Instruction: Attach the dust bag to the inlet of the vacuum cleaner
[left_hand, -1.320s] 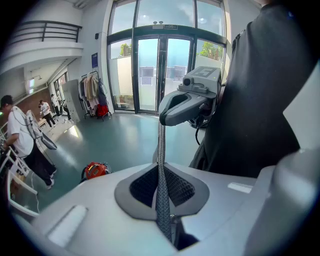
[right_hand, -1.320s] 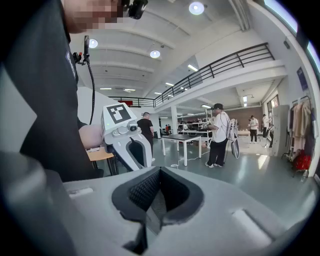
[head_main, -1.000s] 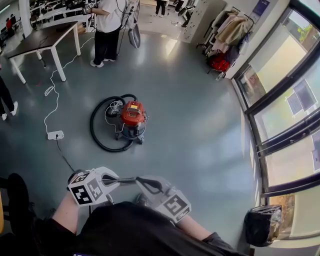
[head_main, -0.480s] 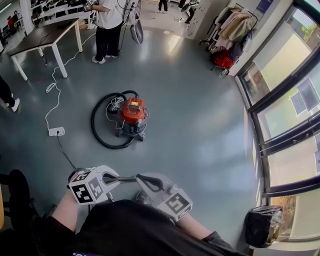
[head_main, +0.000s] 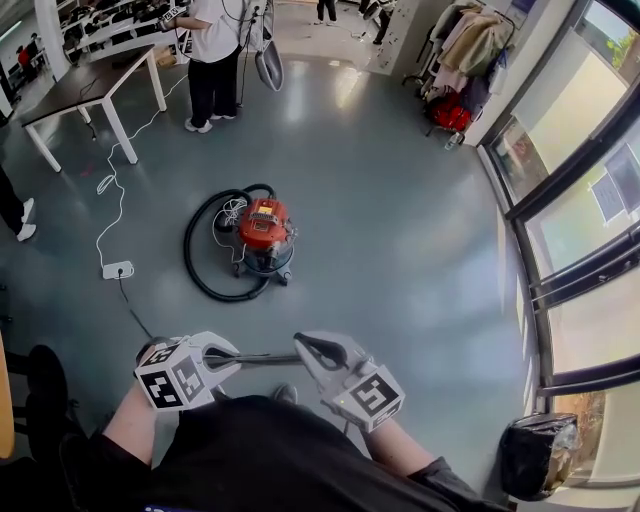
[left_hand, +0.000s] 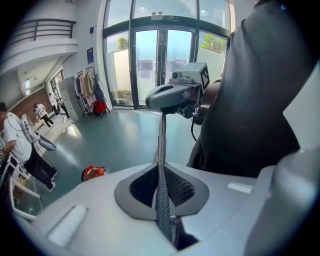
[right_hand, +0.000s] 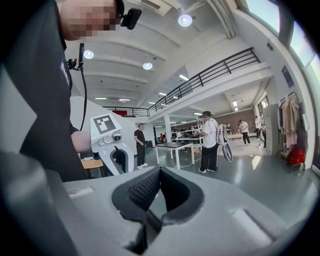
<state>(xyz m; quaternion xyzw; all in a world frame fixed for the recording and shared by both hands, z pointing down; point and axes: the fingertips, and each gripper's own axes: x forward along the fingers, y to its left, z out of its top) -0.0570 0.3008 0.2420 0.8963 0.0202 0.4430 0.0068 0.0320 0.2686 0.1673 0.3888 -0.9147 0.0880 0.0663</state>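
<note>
holding the thin grey dust bag (left_hand: 161, 165) stretched between them, the left gripper (head_main: 234, 358) and right gripper (head_main: 301, 346) each have their jaws pinched tight on one end (it shows edge-on, as a taut strip). the red vacuum cleaner (head_main: 265, 228) sits on the floor well ahead of both grippers.

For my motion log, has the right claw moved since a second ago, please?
Yes: against the red vacuum cleaner, the right claw, shut on the grey strip, has shifted to the right.
</note>
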